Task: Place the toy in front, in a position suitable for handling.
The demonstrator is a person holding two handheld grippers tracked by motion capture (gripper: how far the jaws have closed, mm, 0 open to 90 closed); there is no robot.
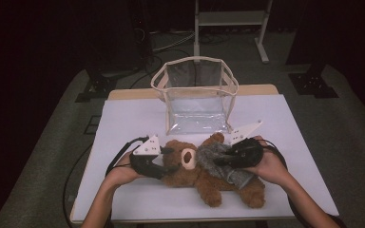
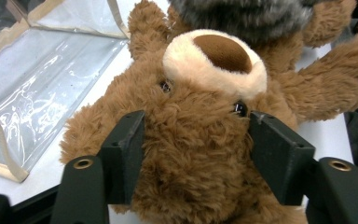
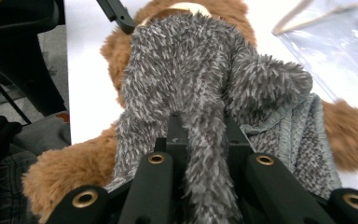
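Two grippers work on one brown teddy bear (image 1: 204,173) that lies on its back across the white table (image 1: 133,118), in front of a clear zippered bag (image 1: 196,95) standing open. The left gripper (image 1: 167,159) has its jaws pressed into the fur on either side of the bear's head, pinning it, while the right gripper (image 1: 221,159) is pinched tight on a fold of the fuzzy grey garment (image 1: 223,164) draped over the bear's chest. My guess is the garment is being pulled on or off, and the risk lies in the soft fur: the head may squirm out from between the left jaws if the right hand tugs hard, dragging the whole toy sideways. The grey fabric could also slip free, since only a narrow tuft sits between the right jaws. The left gripper view makes the hold on the head plain, both pads sunk beside the bear's eyes and cream muzzle (image 2: 214,60). The right gripper view adds the garment's knitted lining (image 3: 303,135), and the high view gives the layout.
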